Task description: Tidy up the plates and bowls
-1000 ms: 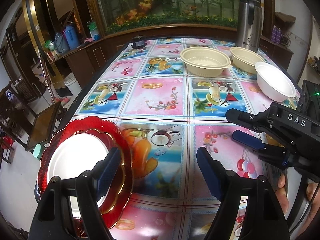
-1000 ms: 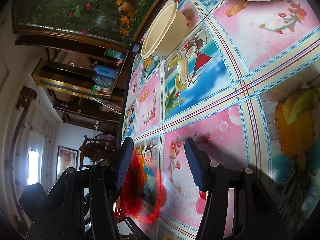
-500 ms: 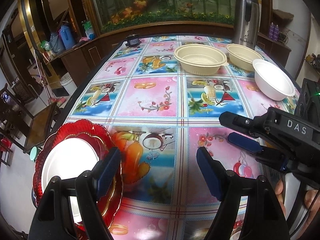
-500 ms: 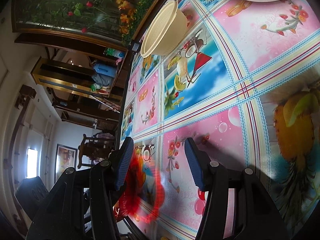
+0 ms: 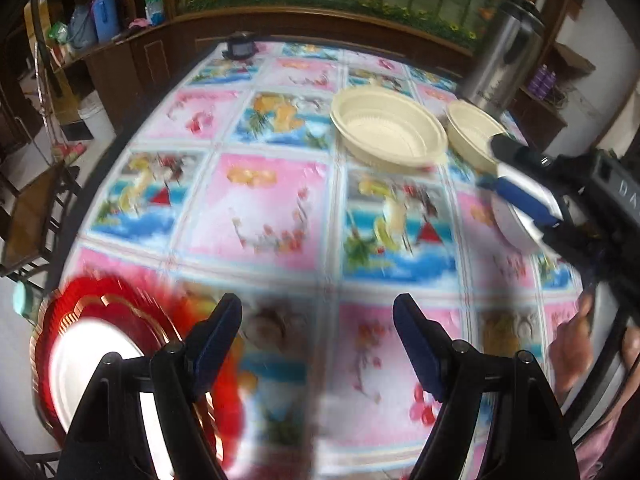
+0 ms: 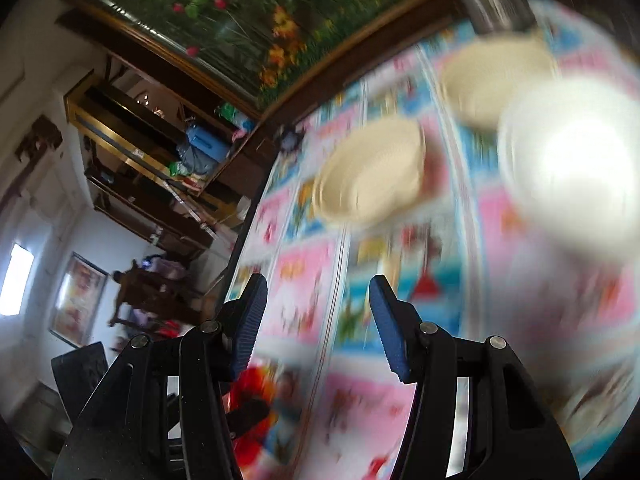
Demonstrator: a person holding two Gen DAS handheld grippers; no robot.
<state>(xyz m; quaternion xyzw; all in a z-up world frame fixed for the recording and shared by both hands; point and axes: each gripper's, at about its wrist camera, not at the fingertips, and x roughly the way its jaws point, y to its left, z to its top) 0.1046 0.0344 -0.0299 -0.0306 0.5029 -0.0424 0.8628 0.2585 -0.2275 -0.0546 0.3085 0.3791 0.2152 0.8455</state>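
A white plate (image 5: 92, 364) lies on a red scalloped plate (image 5: 92, 300) at the table's near left corner. Two cream bowls (image 5: 388, 132) (image 5: 472, 132) and a white bowl (image 5: 516, 216) stand at the far right. My left gripper (image 5: 316, 332) is open and empty above the near table, right of the plates. My right gripper (image 5: 504, 172) is open and empty, over the white bowl. In the blurred right wrist view my right gripper (image 6: 316, 312) points at the bowls: cream ones (image 6: 372, 176) (image 6: 496, 84) and the white one (image 6: 572, 168).
A steel thermos (image 5: 504, 56) stands behind the bowls. A small dark object (image 5: 240, 46) sits at the far table edge. A wooden cabinet (image 5: 132, 60) and chairs (image 5: 36, 212) stand to the left. The tablecloth (image 5: 260, 208) is patterned.
Both views have blurred with fast motion. My right gripper has swung up and away toward the white bowl. My left gripper has lifted and tilted forward; the plates have dropped lower left.
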